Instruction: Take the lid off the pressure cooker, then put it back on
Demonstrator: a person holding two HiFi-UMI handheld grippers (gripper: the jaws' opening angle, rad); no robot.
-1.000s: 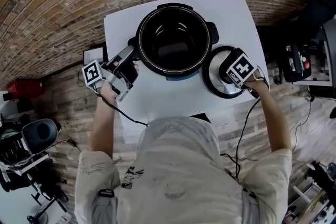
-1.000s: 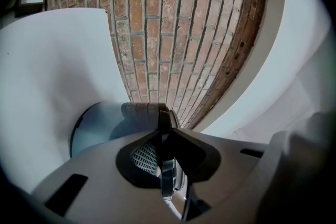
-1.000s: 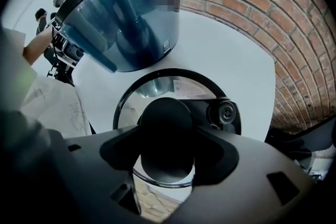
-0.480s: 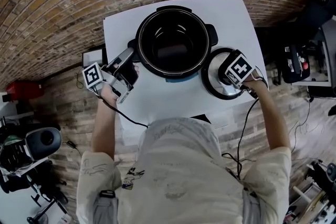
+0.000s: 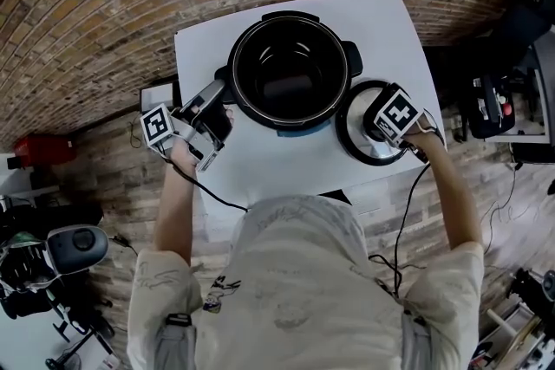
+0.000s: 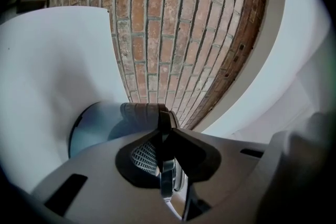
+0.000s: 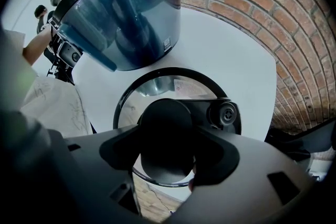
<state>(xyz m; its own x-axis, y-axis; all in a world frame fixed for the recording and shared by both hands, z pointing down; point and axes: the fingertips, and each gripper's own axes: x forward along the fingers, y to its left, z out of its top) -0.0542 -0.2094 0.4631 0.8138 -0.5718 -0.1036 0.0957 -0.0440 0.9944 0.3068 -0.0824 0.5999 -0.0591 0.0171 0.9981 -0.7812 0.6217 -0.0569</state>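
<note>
lid [image 5: 354, 145] off, flat on table [image 5: 260, 160] just right of open pot [image 5: 232, 65]. right gripper [image 7: 167, 147] clamps knob [image 7: 164, 123] from above; left gripper [image 6: 167, 134] pinches pot handle [image 6: 140, 112]. step: likely refitting. next: lift lid, centre over pot, lower level.

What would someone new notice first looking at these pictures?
The open pressure cooker stands lidless in the middle of the white table. Its lid lies flat on the table to the cooker's right, with the right gripper pointing down, jaws closed on the knob. The left gripper clamps the cooker's side handle.
</note>
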